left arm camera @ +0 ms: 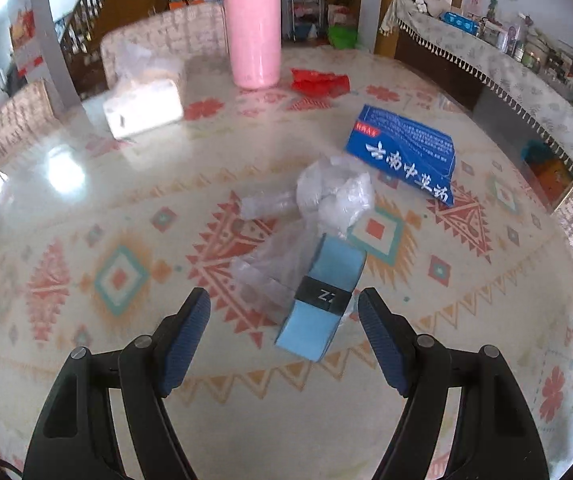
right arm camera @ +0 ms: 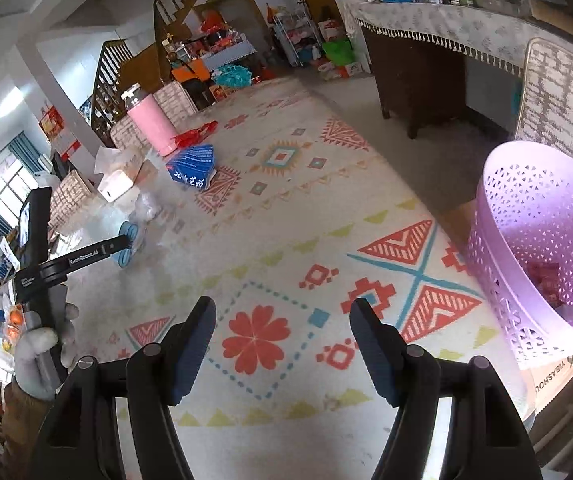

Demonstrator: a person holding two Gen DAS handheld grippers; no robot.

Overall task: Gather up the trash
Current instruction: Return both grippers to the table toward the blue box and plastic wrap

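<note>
My left gripper [left arm camera: 284, 300] is open, just above the patterned tablecloth [left arm camera: 126, 216]. A light blue box with a black band [left arm camera: 322, 300] lies between and just ahead of its fingertips, partly on crumpled clear plastic [left arm camera: 326, 196]. A blue printed packet [left arm camera: 406, 152] and a red wrapper [left arm camera: 318, 80] lie farther back. My right gripper [right arm camera: 282, 308] is open and empty over the tablecloth [right arm camera: 326, 216]. The lilac perforated basket [right arm camera: 498, 264] stands at the table's right edge with some trash inside. The left gripper [right arm camera: 124, 240] shows at the left of the right wrist view, over the blue box [right arm camera: 126, 258].
A pink bottle [left arm camera: 252, 36] and a white tissue box [left arm camera: 142, 108] stand at the back of the table. Chairs with patterned covers [left arm camera: 18, 116] ring the far side. A sideboard with a fringed cloth [right arm camera: 446, 20] stands to the right.
</note>
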